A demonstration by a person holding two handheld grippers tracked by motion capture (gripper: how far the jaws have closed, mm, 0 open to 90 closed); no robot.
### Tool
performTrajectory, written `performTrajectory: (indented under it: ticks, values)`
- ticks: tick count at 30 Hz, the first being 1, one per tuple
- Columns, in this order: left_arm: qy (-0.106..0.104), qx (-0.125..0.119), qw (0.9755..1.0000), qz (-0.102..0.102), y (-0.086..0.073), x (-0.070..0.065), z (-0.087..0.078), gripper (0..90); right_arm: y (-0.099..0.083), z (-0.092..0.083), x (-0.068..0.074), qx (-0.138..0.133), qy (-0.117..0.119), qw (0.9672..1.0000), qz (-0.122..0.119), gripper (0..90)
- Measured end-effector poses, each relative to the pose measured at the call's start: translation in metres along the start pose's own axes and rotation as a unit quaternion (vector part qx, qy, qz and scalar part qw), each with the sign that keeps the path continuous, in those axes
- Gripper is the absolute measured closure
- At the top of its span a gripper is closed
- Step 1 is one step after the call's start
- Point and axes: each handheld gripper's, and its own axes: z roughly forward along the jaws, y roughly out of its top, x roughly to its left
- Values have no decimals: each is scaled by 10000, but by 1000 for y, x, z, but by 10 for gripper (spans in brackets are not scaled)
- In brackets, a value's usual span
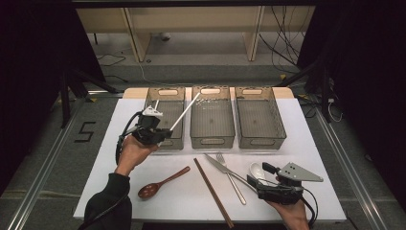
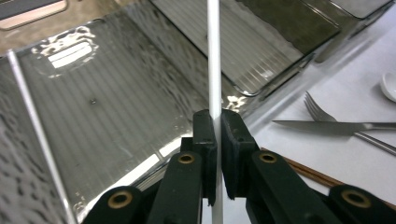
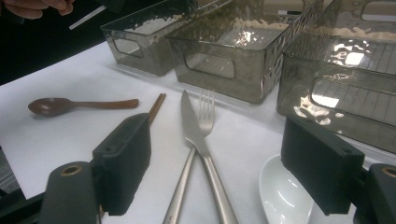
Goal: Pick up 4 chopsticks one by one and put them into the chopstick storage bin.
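Observation:
My left gripper (image 1: 166, 131) (image 2: 215, 126) is shut on a thin white chopstick (image 1: 186, 111) (image 2: 214, 56) and hovers over the front of the left grey bin (image 1: 165, 91). The stick slants up to the right, its far end over the middle bin's (image 1: 210, 142) back left corner. A second white chopstick (image 2: 32, 126) lies inside the left bin. My right gripper (image 1: 256, 176) (image 3: 224, 163) stands open low over the table's front right, with a white ceramic spoon (image 1: 257, 170) (image 3: 285, 196) just before its jaws, not gripped.
On the white mat lie a knife (image 1: 222, 166) (image 3: 191, 126) crossed with a fork (image 1: 232, 179) (image 3: 205, 109), a brown chopstick pair (image 1: 213, 191) (image 3: 156, 107) and a wooden spoon (image 1: 160, 184) (image 3: 70, 105). A third grey bin (image 1: 261, 142) stands at the right.

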Motion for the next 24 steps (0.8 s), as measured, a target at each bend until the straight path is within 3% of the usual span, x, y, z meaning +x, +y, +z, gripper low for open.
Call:
performTrajectory:
  ticks: [24]
  values:
    - [307, -244, 9981, -466, -4, 36, -2, 852, 0, 0, 0, 18, 3, 10000, 9, 250]
